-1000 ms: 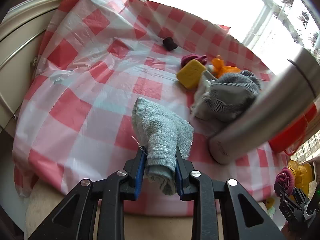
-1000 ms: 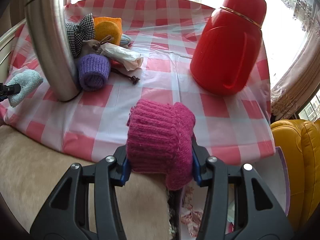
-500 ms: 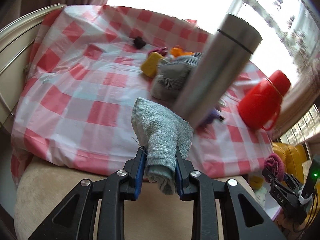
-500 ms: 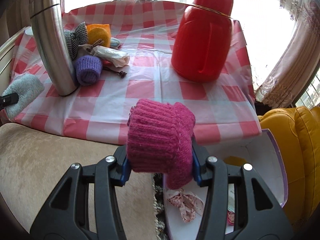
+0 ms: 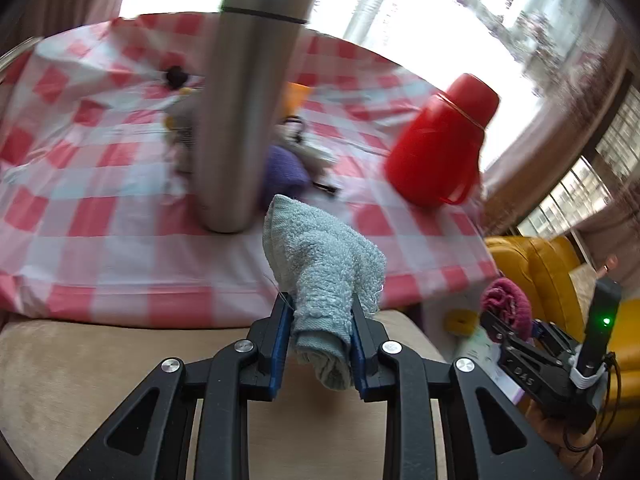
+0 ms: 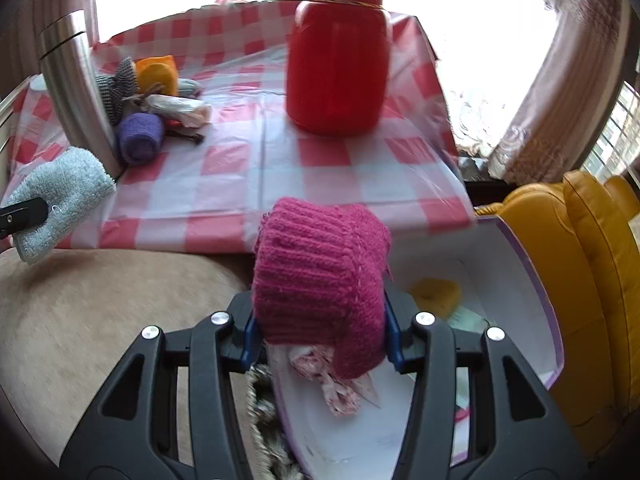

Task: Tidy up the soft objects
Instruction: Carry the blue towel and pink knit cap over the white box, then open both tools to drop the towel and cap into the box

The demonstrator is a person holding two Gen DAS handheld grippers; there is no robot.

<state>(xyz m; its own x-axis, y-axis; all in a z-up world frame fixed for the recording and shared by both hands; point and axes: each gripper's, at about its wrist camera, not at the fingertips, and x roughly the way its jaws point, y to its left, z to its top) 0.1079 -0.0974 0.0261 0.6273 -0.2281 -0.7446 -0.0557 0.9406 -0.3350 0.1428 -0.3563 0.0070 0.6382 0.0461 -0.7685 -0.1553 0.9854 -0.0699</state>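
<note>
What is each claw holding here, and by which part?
Left claw grips a light blue terry cloth by its bunched lower end. Right claw grips a magenta knitted piece across its lower sides.

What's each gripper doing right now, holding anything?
Left gripper: shut on the light blue towel.
Right gripper: shut on the pink knit piece.

Table covered by red-and-white checked plastic cloth (image 6: 256,160). Steel flask (image 6: 76,92) upright at left; red thermos jug (image 6: 336,60) upright at far centre-right, well apart from it. Just right of flask, a cluster: purple knit roll (image 6: 140,138) nearest, then white wrapped bundle (image 6: 180,106), checked fabric piece (image 6: 118,84), orange sponge (image 6: 158,72) farther back.
</note>
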